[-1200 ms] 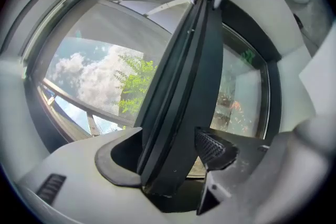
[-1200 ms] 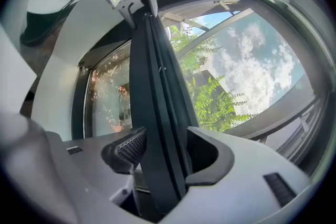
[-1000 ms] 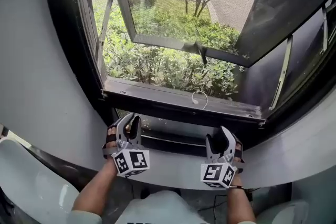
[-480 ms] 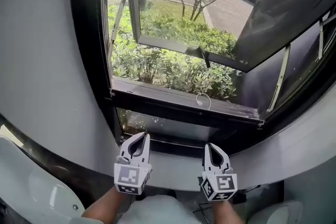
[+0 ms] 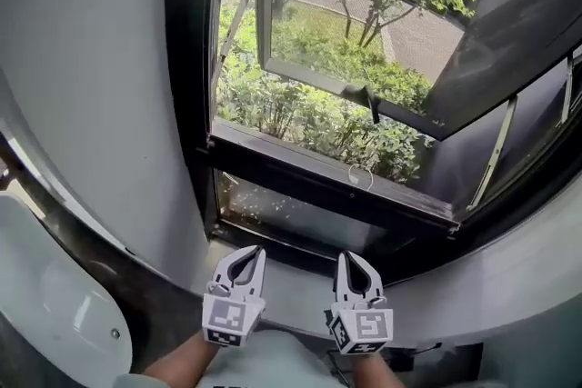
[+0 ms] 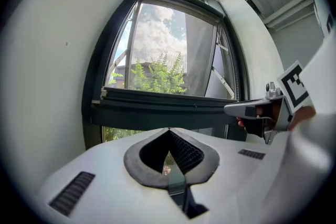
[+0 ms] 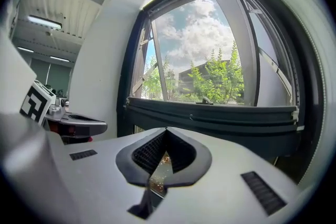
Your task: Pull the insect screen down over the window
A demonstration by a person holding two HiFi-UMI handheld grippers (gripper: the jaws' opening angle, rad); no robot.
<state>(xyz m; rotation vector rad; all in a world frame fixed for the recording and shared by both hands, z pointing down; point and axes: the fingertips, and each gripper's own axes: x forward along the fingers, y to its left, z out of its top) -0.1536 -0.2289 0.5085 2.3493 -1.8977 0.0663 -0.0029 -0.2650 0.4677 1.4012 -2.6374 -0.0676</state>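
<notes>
Black on black at the foot of the window (image 5: 186, 59), so judge the seating with care. Look along the insect screen's pull bar (image 5: 300, 177) from end to end and check for a level line against the frame, no corner riding high. Going by that bar's low place, screen probably drawn down already; mesh itself too fine to make out against the greenery. If slack or springing back, take the small ring (image 5: 360, 177) on the bar, pull straight down, never sideways, and let go only once seated. Otherwise stay clear of it.

Both tools empty: left gripper (image 5: 249, 255) with jaws pressed together on nothing, right gripper (image 5: 346, 261) likewise. Held side by side, low over the white ledge (image 5: 291, 291), tips towards the window. Bar ahead of and higher than both, well apart, touching neither. Ring almost straight ahead of the right gripper, further off the left one's line. Between tools and bar, only the lower pane (image 5: 291, 218) and its dark frame.
</notes>
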